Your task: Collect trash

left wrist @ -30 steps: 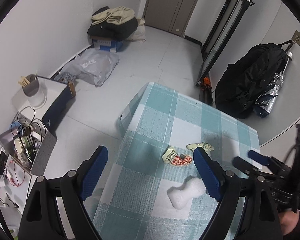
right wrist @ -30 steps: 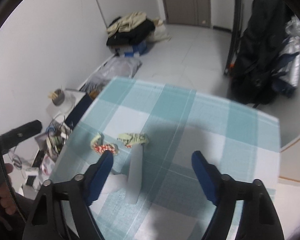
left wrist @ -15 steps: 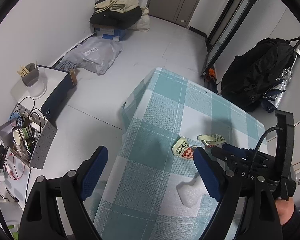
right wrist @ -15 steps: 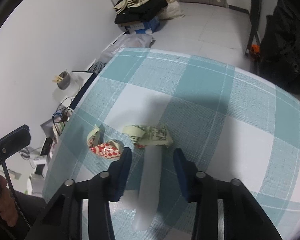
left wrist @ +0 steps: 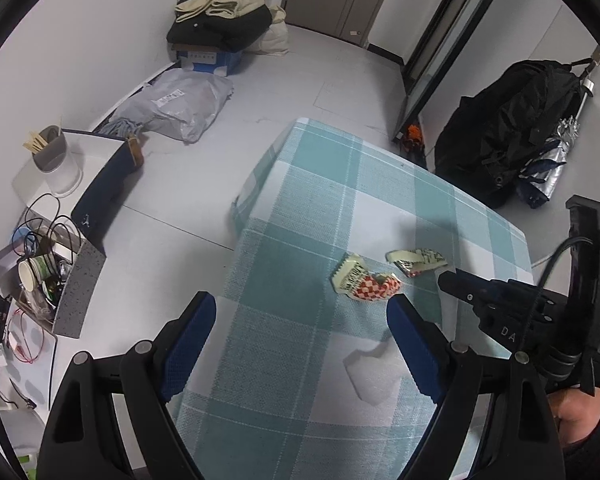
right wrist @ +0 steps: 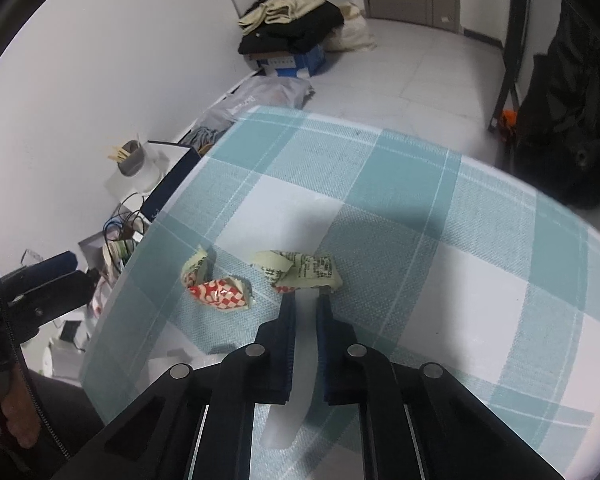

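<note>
On the teal-checked tablecloth (left wrist: pixel 320 200) lie a red-checked wrapper (left wrist: pixel 364 284) (right wrist: pixel 216 288), a pale green printed wrapper (left wrist: pixel 418 258) (right wrist: pixel 300 270) and a white foam piece (left wrist: pixel 374 376) (right wrist: pixel 300 360). My right gripper (right wrist: pixel 305 300) (left wrist: pixel 446 280) has its jaws closing tight on the foam piece, the pads pressing its two sides, the tips just short of the green wrapper. My left gripper (left wrist: pixel 300 304) (right wrist: pixel 78 268) hangs open above the table's near left part, with nothing between its fingers.
The table's left edge drops to a grey floor. A low white shelf (left wrist: pixel 92 148) holds a cup of sticks, cables and a paper cup. Farther off lie a grey plastic bag (left wrist: pixel 180 104) and a clothes pile on a box (left wrist: pixel 220 32). A black backpack (left wrist: pixel 512 128) hangs at right.
The right gripper's jaws went from wide apart to closed on the white foam piece, and it edged forward toward the green wrapper. The left gripper stayed open and hardly moved.
</note>
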Demonstrator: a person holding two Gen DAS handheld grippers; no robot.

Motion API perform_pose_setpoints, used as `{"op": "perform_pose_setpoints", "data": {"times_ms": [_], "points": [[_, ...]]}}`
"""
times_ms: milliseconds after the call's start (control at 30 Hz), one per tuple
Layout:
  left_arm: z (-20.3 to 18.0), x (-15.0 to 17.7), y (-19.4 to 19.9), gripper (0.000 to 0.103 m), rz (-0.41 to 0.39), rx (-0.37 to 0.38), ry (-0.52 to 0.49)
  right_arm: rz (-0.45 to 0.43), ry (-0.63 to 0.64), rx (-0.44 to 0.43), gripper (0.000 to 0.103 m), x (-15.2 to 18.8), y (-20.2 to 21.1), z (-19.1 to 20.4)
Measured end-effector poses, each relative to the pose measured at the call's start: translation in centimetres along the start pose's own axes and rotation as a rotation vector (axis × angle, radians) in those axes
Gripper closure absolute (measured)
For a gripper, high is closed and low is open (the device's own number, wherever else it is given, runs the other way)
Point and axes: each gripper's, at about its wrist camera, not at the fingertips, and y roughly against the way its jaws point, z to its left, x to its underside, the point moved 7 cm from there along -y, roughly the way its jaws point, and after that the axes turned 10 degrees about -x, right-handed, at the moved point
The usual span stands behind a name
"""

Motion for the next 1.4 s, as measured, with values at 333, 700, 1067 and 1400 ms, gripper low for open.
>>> {"op": "perform_pose_setpoints", "data": {"times_ms": [333,700,1067,1400], "points": [[-4.0,1.9,-0.6,0.018,0.024,0.050,-0.134,-0.120,-0.036,0.002,0.096,0.6,4.9,-1.6],[-7.2,4.2,-1.7,0.018,0.068,0.029,-0.279,-0.210,-0.084,0.024,0.096,0.8,8.7,-4.2],[-8.7,4.5,-2.1,0.020,0.056,0.016,-0.340,-0.243,-0.091,0.046,0.096,1.2,10.7,-5.0],[-9.4,4.9,-2.4,0.056,0.085,0.037,-0.328,-0.260,-0.109,0.047,0.096,1.8,11.8,-5.5]]}}
